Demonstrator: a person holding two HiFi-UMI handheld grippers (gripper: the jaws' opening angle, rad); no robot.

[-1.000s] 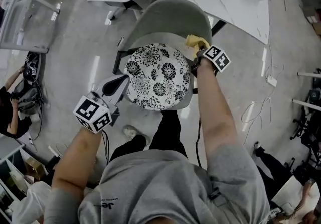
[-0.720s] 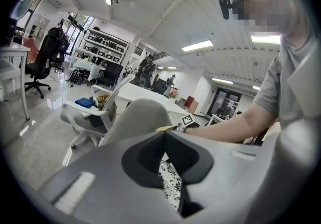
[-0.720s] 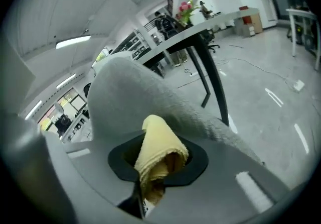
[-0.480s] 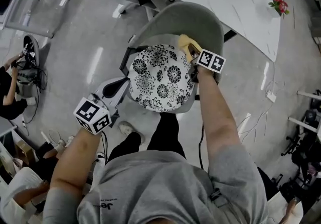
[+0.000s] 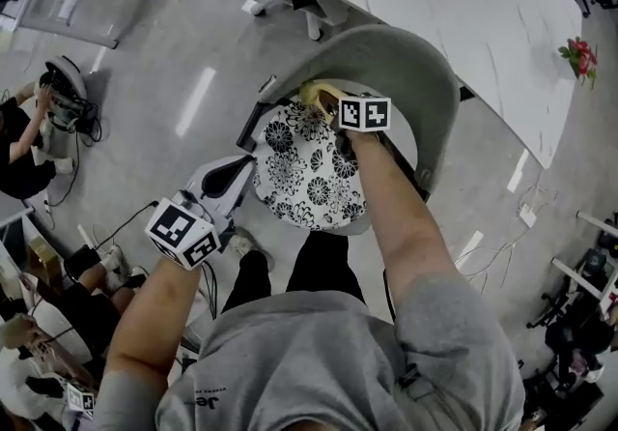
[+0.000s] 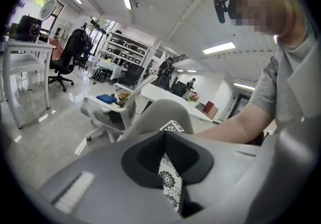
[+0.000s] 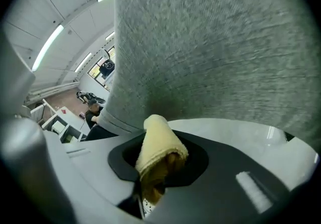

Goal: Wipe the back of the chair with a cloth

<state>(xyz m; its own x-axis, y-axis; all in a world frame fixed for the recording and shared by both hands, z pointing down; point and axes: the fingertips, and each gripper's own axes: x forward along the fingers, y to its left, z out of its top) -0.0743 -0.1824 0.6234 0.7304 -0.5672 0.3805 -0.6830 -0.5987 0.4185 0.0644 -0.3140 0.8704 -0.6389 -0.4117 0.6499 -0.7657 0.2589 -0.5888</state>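
While the yellow cloth (image 5: 317, 94) lies against the grey chair back (image 5: 415, 62), upper middle of the head view, the right gripper (image 5: 330, 105) is clamped on one fold of it. Hard rubbing could drag that fold free. The left gripper (image 5: 239, 168), left of centre beside the floral cushion (image 5: 309, 173), is closed and empty, so the unsteadied chair may shift.

Head view: taken from above, faced steeply down, chair (image 5: 406, 62) centred. Left gripper view: held low, chair (image 6: 160, 115) seen a little beyond. Right gripper view: set close before its back (image 7: 210, 42). Chair shared by all.
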